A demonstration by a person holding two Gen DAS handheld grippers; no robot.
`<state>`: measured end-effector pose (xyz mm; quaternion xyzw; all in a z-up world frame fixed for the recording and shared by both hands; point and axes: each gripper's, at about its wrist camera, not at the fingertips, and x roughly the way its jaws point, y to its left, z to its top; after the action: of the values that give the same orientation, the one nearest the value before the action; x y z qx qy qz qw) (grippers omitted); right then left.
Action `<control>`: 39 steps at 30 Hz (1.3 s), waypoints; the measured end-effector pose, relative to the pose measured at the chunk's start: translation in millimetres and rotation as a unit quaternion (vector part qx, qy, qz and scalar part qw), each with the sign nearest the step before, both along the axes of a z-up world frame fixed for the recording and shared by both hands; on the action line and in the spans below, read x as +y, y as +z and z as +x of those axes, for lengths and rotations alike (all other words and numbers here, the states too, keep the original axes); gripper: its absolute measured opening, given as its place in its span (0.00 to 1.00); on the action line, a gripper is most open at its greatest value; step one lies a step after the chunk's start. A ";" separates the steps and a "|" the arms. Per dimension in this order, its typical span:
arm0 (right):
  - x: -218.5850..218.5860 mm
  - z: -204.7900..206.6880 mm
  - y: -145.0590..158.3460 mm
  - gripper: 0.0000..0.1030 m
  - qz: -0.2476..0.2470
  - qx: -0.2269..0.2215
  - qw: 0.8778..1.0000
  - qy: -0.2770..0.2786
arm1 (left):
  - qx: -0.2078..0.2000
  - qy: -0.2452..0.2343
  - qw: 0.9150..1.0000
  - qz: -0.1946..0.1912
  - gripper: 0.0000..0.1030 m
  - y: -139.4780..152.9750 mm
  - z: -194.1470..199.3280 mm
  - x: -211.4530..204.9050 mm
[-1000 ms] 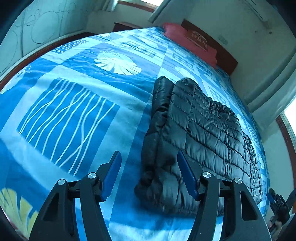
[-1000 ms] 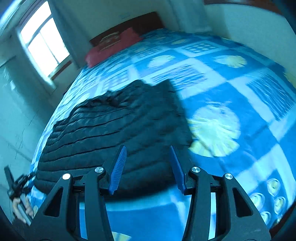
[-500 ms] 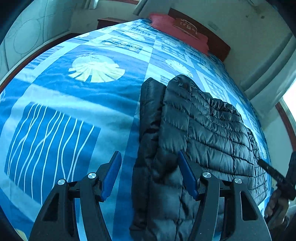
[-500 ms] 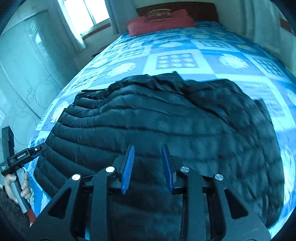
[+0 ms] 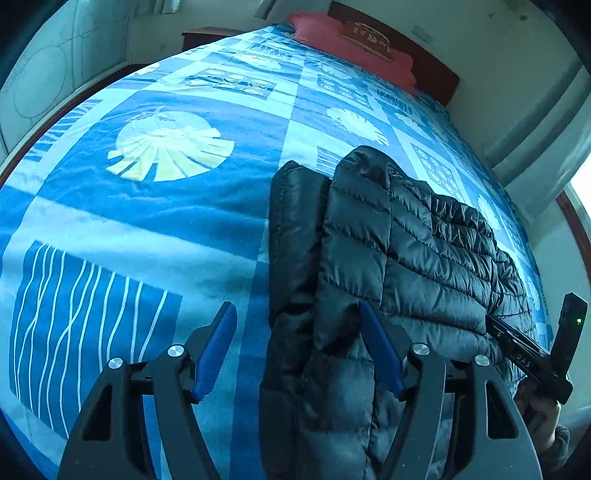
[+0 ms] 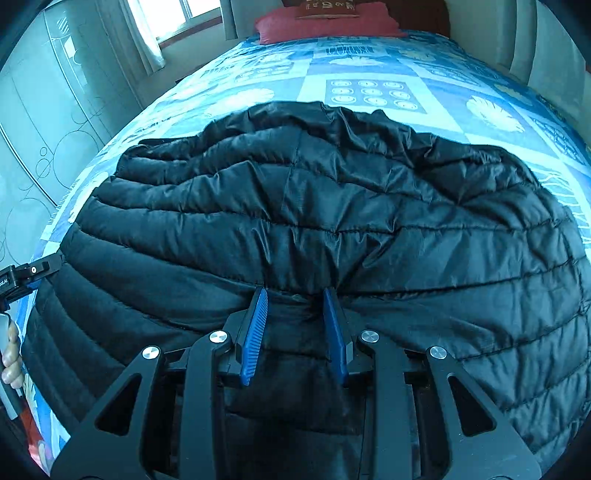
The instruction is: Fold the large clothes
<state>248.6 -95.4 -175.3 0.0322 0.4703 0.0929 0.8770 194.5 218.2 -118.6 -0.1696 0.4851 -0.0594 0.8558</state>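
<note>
A black quilted puffer jacket (image 5: 399, 258) lies folded on the blue patterned bed (image 5: 166, 206). My left gripper (image 5: 295, 328) is open, its jaws wide apart over the jacket's near left edge, where a folded sleeve lies. In the right wrist view the jacket (image 6: 332, 206) fills the frame. My right gripper (image 6: 297, 306) has its blue fingertips (image 6: 258, 314) pressed against the jacket's near edge, with dark fabric bunched between the partly closed jaws. The right gripper also shows at the jacket's far side in the left wrist view (image 5: 532, 354).
A red pillow (image 5: 351, 40) and dark wooden headboard (image 5: 436, 70) sit at the head of the bed. A wardrobe (image 6: 48, 122) and curtained window (image 6: 162, 22) stand to the left in the right wrist view. Bare bedspread (image 5: 110, 229) lies left of the jacket.
Both grippers moved in toward the jacket. The right gripper swung over it, narrowed its jaws and took fabric between them at the near edge. The left gripper stayed open.
</note>
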 end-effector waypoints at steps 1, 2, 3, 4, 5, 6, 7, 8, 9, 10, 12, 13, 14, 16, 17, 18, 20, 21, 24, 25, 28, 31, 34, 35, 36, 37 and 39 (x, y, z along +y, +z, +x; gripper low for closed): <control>0.5 -0.2 -0.7 0.30 -0.001 0.000 1.000 0.001 | 0.002 -0.004 1.000 0.002 0.66 -0.4 2.6 -1.2; 0.9 -0.1 -1.4 0.30 -0.002 -0.001 1.000 0.001 | 0.007 -0.011 1.000 0.003 0.66 -1.8 6.3 -2.9; 1.0 -1.0 -2.3 0.30 -0.003 -0.003 1.000 0.002 | 0.012 -0.017 1.000 0.003 0.66 -3.4 9.4 -4.3; 1.3 -1.9 -2.8 0.30 -0.005 -0.005 1.000 0.002 | 0.019 -0.022 1.000 0.003 0.67 -5.8 13.2 -4.9; 1.8 -2.4 -3.3 0.30 -0.006 -0.007 1.000 0.002 | 0.023 -0.023 0.999 0.002 0.69 -8.3 15.2 -4.4; 2.4 -2.8 -4.0 0.30 -0.008 -0.009 1.000 0.002 | 0.027 -0.023 0.999 0.002 0.72 -10.5 17.3 -4.1; 2.9 -3.1 -4.4 0.30 -0.009 -0.010 1.000 0.002 | 0.030 -0.024 0.999 0.002 0.72 -13.1 19.0 -3.9; 4.0 -3.5 -4.6 0.30 -0.011 -0.012 1.000 0.002 | 0.034 -0.028 0.999 -0.001 0.73 -16.9 21.0 -4.1; 4.5 -4.1 -5.4 0.30 -0.013 -0.013 1.000 0.003 | 0.038 -0.030 0.999 -0.004 0.74 -20.1 22.9 -4.4; 5.5 -5.4 -5.8 0.30 -0.014 -0.014 1.000 0.003 | 0.042 -0.031 0.999 -0.006 0.75 -22.8 23.9 -4.3; 6.7 -8.3 -7.1 0.30 -0.015 -0.016 1.000 0.003 | 0.045 -0.029 0.998 -0.017 0.75 -24.4 24.3 -2.4; 6.6 -8.4 -7.4 0.30 -0.015 -0.017 1.000 0.004 | 0.046 -0.026 0.998 -0.025 0.75 -23.4 23.8 -0.8; 6.5 -9.0 -7.9 0.30 -0.016 -0.018 1.000 0.004 | 0.046 -0.024 0.998 -0.028 0.75 -22.3 23.1 -0.4; 7.0 -9.6 -8.5 0.30 -0.018 -0.020 1.000 0.005 | 0.040 -0.024 0.998 -0.029 0.75 -19.9 21.1 -0.8; 7.9 -10.2 -8.8 0.30 -0.020 -0.021 1.000 0.005 | 0.038 -0.025 0.999 -0.029 0.75 -19.7 20.6 -1.3; 9.0 -11.0 -8.9 0.30 -0.021 -0.022 1.000 0.005 | 0.037 -0.024 0.999 -0.030 0.75 -20.1 19.9 -0.4; 10.0 -12.4 -9.1 0.30 -0.022 -0.023 0.999 0.005 | 0.038 -0.016 0.998 -0.044 0.75 -21.1 19.1 3.6; 10.1 -12.3 -9.2 0.30 -0.021 -0.023 0.999 0.005 | 0.038 -0.012 0.998 -0.051 0.75 -21.0 18.4 5.4; 11.1 -13.2 -9.5 0.30 -0.021 -0.024 0.999 0.005 | 0.033 -0.015 0.997 -0.070 0.75 -18.1 16.8 5.0; 10.4 -12.6 -9.4 0.30 -0.022 -0.024 0.999 0.005 | 0.034 -0.028 0.997 -0.071 0.75 -17.7 16.7 0.1; 9.7 -12.1 -9.4 0.30 -0.021 -0.024 0.999 0.005 | 0.037 -0.044 0.998 -0.032 0.75 -20.1 19.8 -14.4; 10.0 -12.3 -10.0 0.30 -0.019 -0.023 1.000 0.005 | 0.047 -0.035 0.997 -0.041 0.74 -27.3 24.9 -13.2; 11.3 -12.7 -10.5 0.30 -0.020 -0.024 1.000 0.006 | 0.044 -0.046 0.996 -0.061 0.51 -28.9 25.5 -14.4; 10.1 -12.3 -10.4 0.30 -0.019 -0.023 1.000 0.006 | 0.039 -0.052 0.996 -0.054 0.42 -25.4 24.2 -18.1; 10.5 -12.2 -10.3 0.30 -0.020 -0.023 1.000 0.006 | 0.035 -0.057 0.997 -0.046 0.34 -21.9 22.6 -21.3; 11.6 -11.9 -10.6 0.30 -0.022 -0.023 0.999 0.006 | 0.030 -0.061 0.997 -0.033 0.31 -15.4 20.8 -26.0; 14.2 -11.5 -9.4 0.30 -0.028 -0.021 0.999 0.006 | 0.022 -0.062 0.998 -0.010 0.24 -5.8 17.7 -33.1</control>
<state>237.2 -81.2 -184.7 0.0030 0.4540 0.0857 0.8869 212.1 185.1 -124.4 -0.1487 0.5125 -0.1134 0.8381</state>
